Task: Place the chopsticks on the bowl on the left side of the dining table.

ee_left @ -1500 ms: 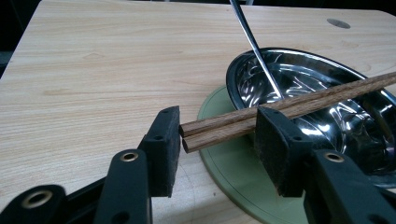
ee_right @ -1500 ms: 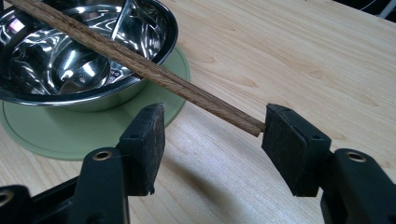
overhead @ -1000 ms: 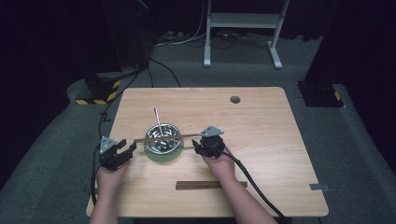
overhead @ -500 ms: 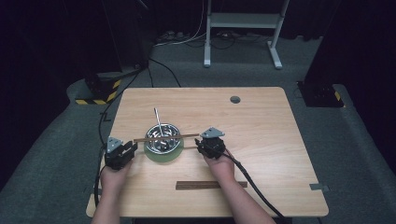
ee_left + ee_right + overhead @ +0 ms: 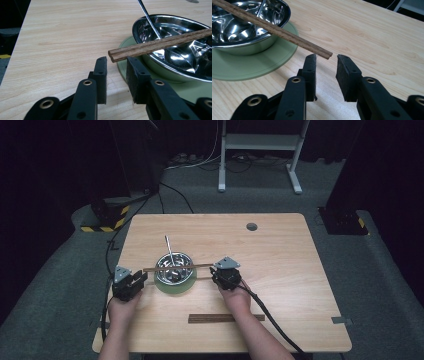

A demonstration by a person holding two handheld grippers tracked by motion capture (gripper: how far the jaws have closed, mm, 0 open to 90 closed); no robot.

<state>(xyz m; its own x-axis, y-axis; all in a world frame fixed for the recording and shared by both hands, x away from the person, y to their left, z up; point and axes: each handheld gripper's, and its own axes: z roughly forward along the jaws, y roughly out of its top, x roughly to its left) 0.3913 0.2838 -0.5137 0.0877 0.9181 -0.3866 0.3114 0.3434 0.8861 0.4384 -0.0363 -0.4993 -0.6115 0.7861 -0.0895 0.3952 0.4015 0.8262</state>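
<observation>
A pair of wooden chopsticks (image 5: 177, 267) lies across the rim of a steel bowl (image 5: 162, 276), which stands on a green plate (image 5: 175, 288); a metal spoon (image 5: 169, 247) leans in the bowl. My left gripper (image 5: 142, 277) sits at the chopsticks' left end (image 5: 117, 55). Its jaws (image 5: 116, 60) have been narrowing and stand apart around that end without pressing it. My right gripper (image 5: 214, 272) is at the right end (image 5: 325, 54). Its jaws (image 5: 326, 58) have just been closing, and a gap still shows on both sides of the tip.
A dark brown strip (image 5: 225, 318) lies near the table's front edge, between the person's forearms. A round hole (image 5: 251, 226) is in the tabletop at the back right. Cables trail from both grippers off the front and left edges.
The left gripper has edged slightly toward the bowl. The chopsticks lie across the bowl as before, and the right hand has kept still.
</observation>
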